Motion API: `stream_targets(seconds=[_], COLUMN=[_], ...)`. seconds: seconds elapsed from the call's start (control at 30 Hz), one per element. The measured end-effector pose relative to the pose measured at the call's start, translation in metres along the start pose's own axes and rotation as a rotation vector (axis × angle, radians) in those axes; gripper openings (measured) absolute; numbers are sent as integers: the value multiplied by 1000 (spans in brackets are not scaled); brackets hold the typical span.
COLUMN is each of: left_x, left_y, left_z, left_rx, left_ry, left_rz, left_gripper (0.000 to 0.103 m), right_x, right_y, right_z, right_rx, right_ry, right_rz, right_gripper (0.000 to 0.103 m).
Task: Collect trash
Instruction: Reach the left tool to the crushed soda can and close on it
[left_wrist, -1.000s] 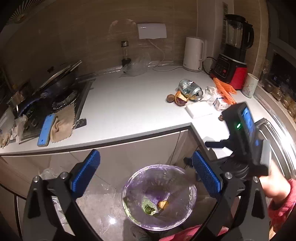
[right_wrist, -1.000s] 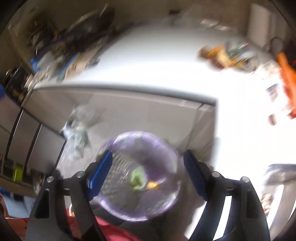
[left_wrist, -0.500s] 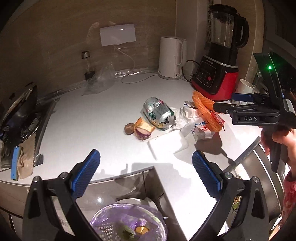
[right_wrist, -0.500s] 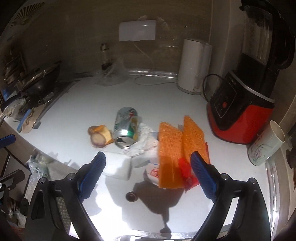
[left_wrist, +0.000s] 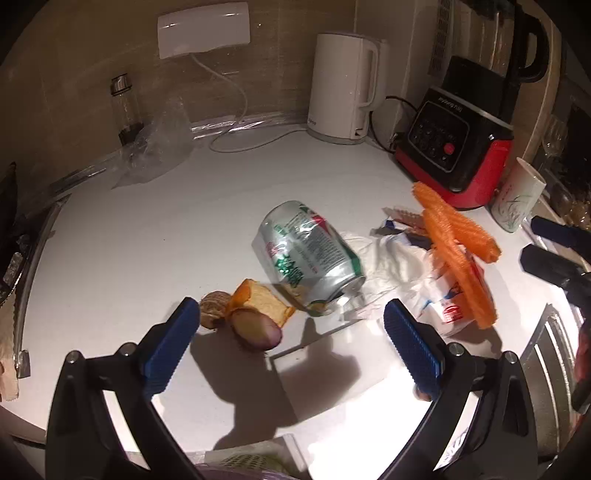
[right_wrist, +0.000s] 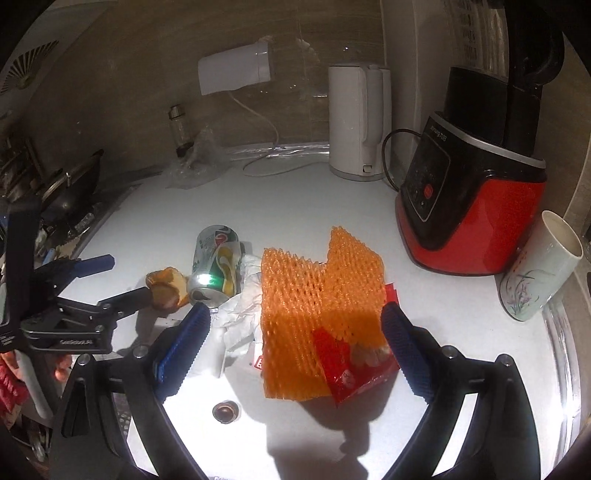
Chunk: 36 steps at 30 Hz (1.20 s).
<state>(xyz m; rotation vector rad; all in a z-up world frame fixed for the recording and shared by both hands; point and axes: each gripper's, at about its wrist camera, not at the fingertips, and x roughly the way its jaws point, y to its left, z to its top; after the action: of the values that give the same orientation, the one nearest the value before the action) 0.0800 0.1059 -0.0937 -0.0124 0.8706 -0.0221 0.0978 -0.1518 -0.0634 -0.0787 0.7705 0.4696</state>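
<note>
Fingers, right (right_wrist: 291, 347): spread wide, just been opening further, nothing pinched; orange foam net (right_wrist: 314, 302) and red wrapper (right_wrist: 351, 365) lying between the pads, untouched.
Fingers, left (left_wrist: 291, 343): parted wide too, empty, poised over the food scraps (left_wrist: 251, 314).
Trash: heaped mid-table (left_wrist: 129, 251); dented can (left_wrist: 306, 258) on its side at 12 o'clock of the left fingers, crumpled white bag (left_wrist: 402, 266) at 2 o'clock.
Risk, net: light and springy; likely to slide off the slick wrapper or pinch only one layer.
Risk, can: round, mouth toward the table edge; a nudge could roll it.
Risk, scraps: soft, may smear or split under a hard squeeze.
Risk, neighbours: cup (right_wrist: 539, 273) at 2 o'clock of the right fingers and blender (right_wrist: 469, 206) near enough for a wide swing to clip.
Risk, crowding: both hands close together; collision possible.
</note>
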Motion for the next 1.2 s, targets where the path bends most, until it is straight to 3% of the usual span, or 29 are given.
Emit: stream_targets(seconds=[0.33, 0.5, 0.63, 0.77, 0.83, 0.9, 1.2], left_x=[66, 78, 72, 67, 65, 64, 117], left_y=[26, 31, 45, 46, 34, 20, -27], left_z=[-8, -7, -5, 6, 16, 25, 62], left_rx=[69, 106, 79, 26, 29, 36, -70], left_ry=[83, 62, 71, 84, 95, 104, 281], left_rz=[-33, 19, -31, -67, -98, -91, 80], left_gripper=[95, 89, 80, 80, 91, 96, 96], right_x=[2, 8, 11, 17, 19, 18, 19], right_y=[2, 1, 2, 2, 3, 4, -2], right_z=[-4, -8, -11, -8, -7, -6, -13], right_rx=[-6, 13, 19, 25, 29, 33, 51], right_ry=[-3, 15, 19, 22, 22, 15, 21], right_rz=[10, 13, 21, 29, 30, 34, 41], right_gripper=[94, 94, 94, 94, 94, 94, 94])
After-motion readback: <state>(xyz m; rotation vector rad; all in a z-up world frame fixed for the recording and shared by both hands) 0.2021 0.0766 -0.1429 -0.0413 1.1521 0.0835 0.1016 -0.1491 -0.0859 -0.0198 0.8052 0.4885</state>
